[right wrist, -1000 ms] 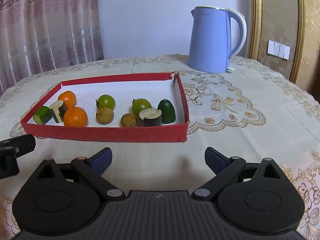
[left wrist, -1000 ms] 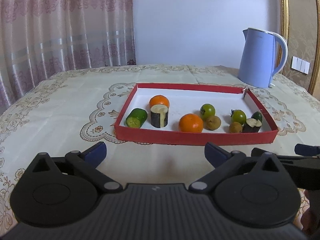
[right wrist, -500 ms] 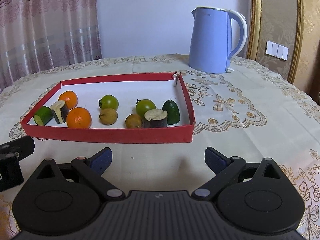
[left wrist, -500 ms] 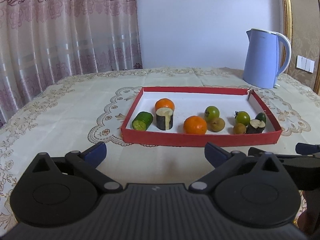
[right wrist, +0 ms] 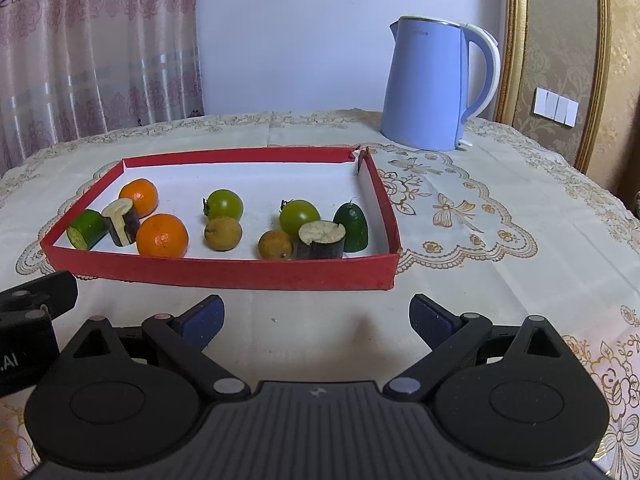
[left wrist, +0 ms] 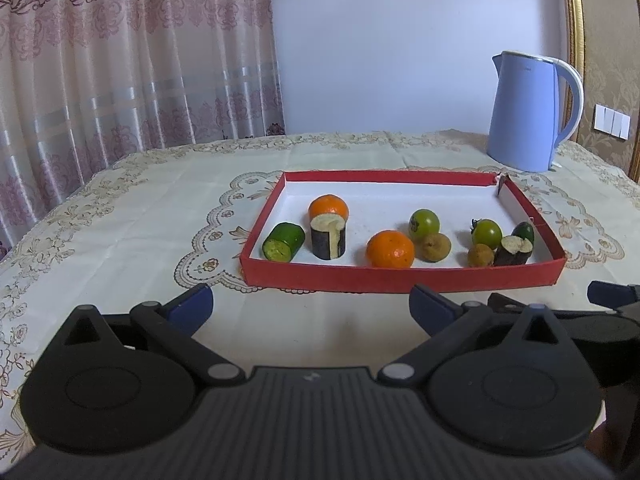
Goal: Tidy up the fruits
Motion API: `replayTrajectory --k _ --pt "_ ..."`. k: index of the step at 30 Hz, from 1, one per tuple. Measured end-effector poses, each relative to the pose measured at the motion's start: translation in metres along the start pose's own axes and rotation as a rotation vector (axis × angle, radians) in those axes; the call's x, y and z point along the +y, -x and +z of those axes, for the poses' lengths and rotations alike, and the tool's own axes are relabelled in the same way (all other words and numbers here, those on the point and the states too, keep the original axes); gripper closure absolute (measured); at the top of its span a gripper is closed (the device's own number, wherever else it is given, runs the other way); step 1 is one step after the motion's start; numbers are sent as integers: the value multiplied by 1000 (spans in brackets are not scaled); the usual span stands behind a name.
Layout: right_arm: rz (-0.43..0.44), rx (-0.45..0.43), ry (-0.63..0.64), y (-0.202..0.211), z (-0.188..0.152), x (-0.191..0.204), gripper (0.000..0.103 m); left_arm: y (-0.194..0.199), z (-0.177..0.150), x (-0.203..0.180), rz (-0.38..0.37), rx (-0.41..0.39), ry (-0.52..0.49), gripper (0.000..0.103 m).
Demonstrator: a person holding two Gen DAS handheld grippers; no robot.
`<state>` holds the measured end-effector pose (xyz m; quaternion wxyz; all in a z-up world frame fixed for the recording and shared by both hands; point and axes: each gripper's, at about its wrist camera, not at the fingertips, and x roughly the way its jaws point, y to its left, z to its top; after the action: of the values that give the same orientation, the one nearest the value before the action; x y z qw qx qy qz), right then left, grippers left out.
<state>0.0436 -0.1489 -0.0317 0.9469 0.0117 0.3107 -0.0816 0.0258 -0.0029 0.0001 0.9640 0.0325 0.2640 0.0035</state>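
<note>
A: Tray [left wrist: 400,278] first. Which way does its long side run?

B: The red tray lies with its long axis left to right across both views, the near wall facing the claws. It rests flat on the counter [left wrist: 120,232], which carries a cream cloth with a lace pattern.

A: And the fruits inside?

B: At the left end, a cut cucumber piece [left wrist: 283,241] lies on its side, the cut face pointing to the near left. Just beside it an eggplant piece [left wrist: 329,237] stands upright, and one orange [left wrist: 328,208] is behind it. A second orange [left wrist: 390,249] sits near the front wall. Two green tomatoes [right wrist: 223,205] and two brown fruits [right wrist: 223,233] are in the middle. At the right end, another eggplant piece [right wrist: 321,239] and a dark green cucumber end [right wrist: 351,227] stand together, the tip of the cucumber pointing up.

A: The claws?

B: The left claw [left wrist: 311,306] and the right claw [right wrist: 316,318] are both spread wide and hold nothing. They hover before the tray, apart from it.

A: The room?

B: A blue kettle [right wrist: 434,84] stands behind the tray on the right, a pink curtain [left wrist: 120,60] on the left, a pale wall [left wrist: 380,40] between.
</note>
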Motion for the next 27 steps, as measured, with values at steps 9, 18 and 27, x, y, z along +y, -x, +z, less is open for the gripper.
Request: replayTrajectory --k 9,18,27 --pt "2 7 4 -2 -1 1 3 -3 0 0 7 6 0 0" --pt "-9 1 12 -3 -1 2 3 -5 -2 -1 11 4 -10 0" --pt "-18 -6 19 -4 -1 4 3 -8 -2 -1 8 17 -7 0"
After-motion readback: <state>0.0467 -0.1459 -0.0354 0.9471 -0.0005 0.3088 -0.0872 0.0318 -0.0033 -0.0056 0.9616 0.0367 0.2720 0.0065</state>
